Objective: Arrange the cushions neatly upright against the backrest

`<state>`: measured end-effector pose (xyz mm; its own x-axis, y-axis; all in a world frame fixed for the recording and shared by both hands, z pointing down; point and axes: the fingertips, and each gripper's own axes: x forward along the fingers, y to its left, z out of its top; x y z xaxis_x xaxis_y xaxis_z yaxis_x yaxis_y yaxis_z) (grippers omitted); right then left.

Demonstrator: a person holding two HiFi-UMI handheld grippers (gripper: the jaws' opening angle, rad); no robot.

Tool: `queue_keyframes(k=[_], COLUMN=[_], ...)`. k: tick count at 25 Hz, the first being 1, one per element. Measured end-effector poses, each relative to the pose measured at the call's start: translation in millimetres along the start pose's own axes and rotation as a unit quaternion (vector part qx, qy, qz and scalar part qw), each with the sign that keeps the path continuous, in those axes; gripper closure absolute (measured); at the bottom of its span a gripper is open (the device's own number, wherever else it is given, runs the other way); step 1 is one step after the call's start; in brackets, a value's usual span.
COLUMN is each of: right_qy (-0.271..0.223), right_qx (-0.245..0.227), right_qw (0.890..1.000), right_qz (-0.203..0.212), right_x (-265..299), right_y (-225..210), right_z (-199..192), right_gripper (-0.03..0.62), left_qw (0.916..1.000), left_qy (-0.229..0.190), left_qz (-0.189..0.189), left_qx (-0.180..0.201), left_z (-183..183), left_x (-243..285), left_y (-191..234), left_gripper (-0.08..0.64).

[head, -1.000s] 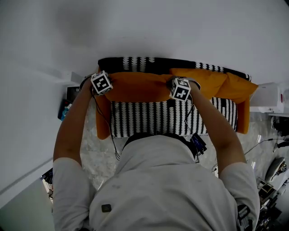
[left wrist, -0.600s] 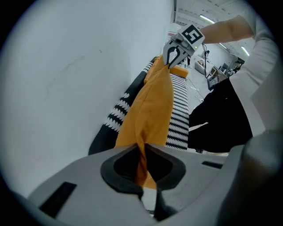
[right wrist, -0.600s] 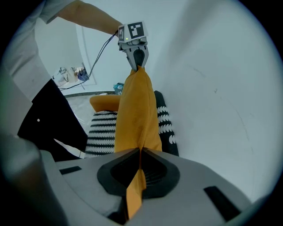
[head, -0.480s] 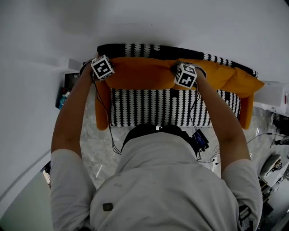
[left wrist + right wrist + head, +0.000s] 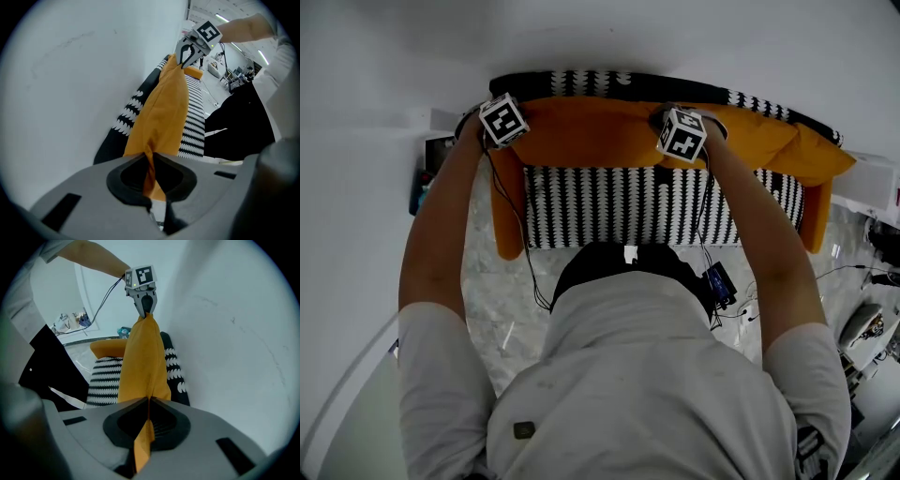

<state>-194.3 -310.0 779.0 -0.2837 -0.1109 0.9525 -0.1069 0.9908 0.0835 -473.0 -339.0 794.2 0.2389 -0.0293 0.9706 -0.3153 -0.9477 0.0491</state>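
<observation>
An orange cushion (image 5: 591,133) hangs upright in front of the sofa backrest (image 5: 581,82), stretched between my two grippers. My left gripper (image 5: 517,139) is shut on its left top corner, and my right gripper (image 5: 661,141) is shut on its right top corner. In the left gripper view the cushion (image 5: 161,117) runs from my pinching jaws to the right gripper (image 5: 187,58) at the far end. The right gripper view shows the same cushion (image 5: 140,362) reaching the left gripper (image 5: 146,303). More orange cushions (image 5: 769,141) lean on the backrest at the right.
The sofa has a black-and-white patterned seat (image 5: 628,206) and orange armrests (image 5: 506,220). A white wall (image 5: 628,37) stands right behind the backrest. White side units (image 5: 872,183) and cables (image 5: 853,272) lie at the right; the person's body fills the lower head view.
Both grippers have carried the cushion up and back toward the backrest. The sofa sits higher in the head view now, and the cushion covers more of the backrest.
</observation>
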Motion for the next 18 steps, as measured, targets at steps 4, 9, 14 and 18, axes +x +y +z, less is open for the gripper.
queue_keyframes(k=[4, 9, 14, 18], right_qy=[0.010, 0.017, 0.024, 0.024], right_qx=[0.002, 0.012, 0.036, 0.063], right_qw=[1.000, 1.000, 0.999, 0.997], right_qz=[0.008, 0.015, 0.017, 0.025], right_x=[22, 44, 67, 84], right_y=[0, -3, -3, 6], right_z=[-8, -13, -22, -32], right_gripper=[0.561, 0.561, 0.561, 0.561], left_qw=[0.9999, 0.9999, 0.9997, 0.9995], left_qy=[-0.006, 0.004, 0.014, 0.026], left_qz=[-0.011, -0.010, -0.014, -0.020], left_qx=[-0.009, -0.005, -0.012, -0.002], left_z=[-2, -6, -13, -14], left_x=[17, 37, 56, 70], left_y=[1, 7, 11, 7], left_gripper=[0.525, 0.522, 0.520, 0.517])
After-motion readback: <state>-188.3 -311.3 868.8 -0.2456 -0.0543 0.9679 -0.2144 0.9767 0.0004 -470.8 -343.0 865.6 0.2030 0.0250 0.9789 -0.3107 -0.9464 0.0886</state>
